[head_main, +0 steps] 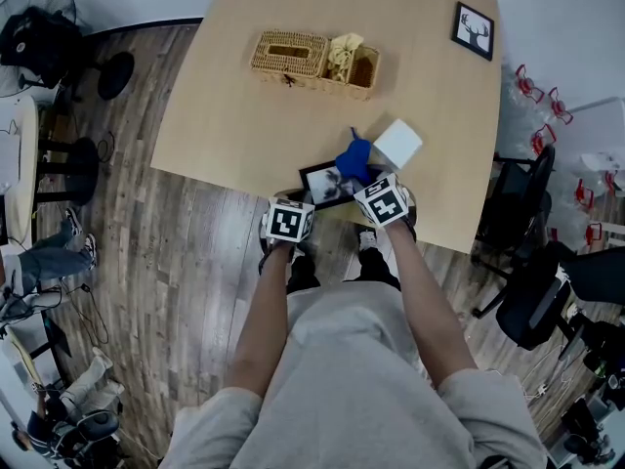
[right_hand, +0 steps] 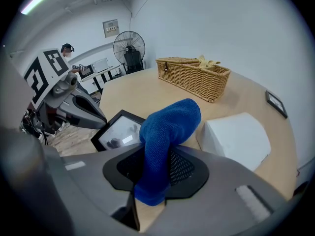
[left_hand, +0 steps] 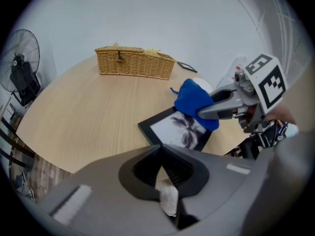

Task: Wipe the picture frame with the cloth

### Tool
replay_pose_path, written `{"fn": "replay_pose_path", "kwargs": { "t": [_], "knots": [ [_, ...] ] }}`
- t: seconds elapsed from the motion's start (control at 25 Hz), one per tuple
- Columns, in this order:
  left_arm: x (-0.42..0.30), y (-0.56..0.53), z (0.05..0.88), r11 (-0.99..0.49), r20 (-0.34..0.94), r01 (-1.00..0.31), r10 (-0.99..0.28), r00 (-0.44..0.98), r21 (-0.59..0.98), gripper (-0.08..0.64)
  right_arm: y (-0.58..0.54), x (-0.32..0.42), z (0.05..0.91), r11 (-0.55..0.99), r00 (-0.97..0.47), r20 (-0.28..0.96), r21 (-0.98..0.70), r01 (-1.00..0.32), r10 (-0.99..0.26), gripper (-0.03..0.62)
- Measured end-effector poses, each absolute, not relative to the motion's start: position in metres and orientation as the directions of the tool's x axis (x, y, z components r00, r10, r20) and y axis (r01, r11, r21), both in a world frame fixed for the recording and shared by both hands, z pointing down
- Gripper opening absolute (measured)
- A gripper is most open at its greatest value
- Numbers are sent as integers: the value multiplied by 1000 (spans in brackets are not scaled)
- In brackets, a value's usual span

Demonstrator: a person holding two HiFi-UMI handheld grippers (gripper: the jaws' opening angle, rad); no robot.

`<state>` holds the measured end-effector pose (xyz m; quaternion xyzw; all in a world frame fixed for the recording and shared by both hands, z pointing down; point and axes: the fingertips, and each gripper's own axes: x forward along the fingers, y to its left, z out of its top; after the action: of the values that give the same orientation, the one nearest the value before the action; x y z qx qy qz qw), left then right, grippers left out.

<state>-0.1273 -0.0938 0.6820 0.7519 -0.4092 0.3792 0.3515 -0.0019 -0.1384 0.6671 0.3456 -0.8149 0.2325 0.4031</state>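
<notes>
A black picture frame point(head_main: 322, 181) with a dark flower print lies flat at the table's near edge. My left gripper point(head_main: 298, 203) stands at its near left corner. In the left gripper view the jaws meet right at the frame's point(left_hand: 170, 130) edge and look shut on it. My right gripper point(head_main: 367, 179) is shut on a blue cloth point(head_main: 354, 158), which hangs over the frame's right part. In the right gripper view the cloth point(right_hand: 167, 127) bulges up from between the jaws, with the frame point(right_hand: 117, 132) to their left. The print's right side is hidden under the cloth point(left_hand: 192, 100).
A white block point(head_main: 398, 143) lies just beyond the cloth. A wicker basket point(head_main: 312, 62) stands at the back of the table point(head_main: 225, 115), and a second small framed picture point(head_main: 474, 30) at the far right corner. Office chairs point(head_main: 532, 291) stand right of the table, a fan point(head_main: 39, 37) to its left.
</notes>
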Motion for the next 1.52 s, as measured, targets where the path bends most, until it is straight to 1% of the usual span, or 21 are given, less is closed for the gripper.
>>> {"fn": "replay_pose_path", "kwargs": {
  "t": [0.72, 0.96, 1.32, 1.52],
  "knots": [
    [-127, -94, 682, -446, 854, -869, -346, 389, 215, 54, -136, -12, 669, 652, -400, 825, -51, -756, -399, 106],
    [-126, -94, 682, -446, 852, -867, -345, 395, 222, 54, -127, -36, 675, 691, -424, 827, -60, -720, -370, 106],
    [-126, -94, 682, -441, 846, -869, -353, 399, 226, 54, -126, -46, 675, 678, -421, 830, -73, -732, -366, 106],
    [-126, -93, 682, -446, 846, -867, -352, 400, 225, 54, -120, -62, 673, 687, -449, 820, -96, -720, -356, 106]
  ]
}}
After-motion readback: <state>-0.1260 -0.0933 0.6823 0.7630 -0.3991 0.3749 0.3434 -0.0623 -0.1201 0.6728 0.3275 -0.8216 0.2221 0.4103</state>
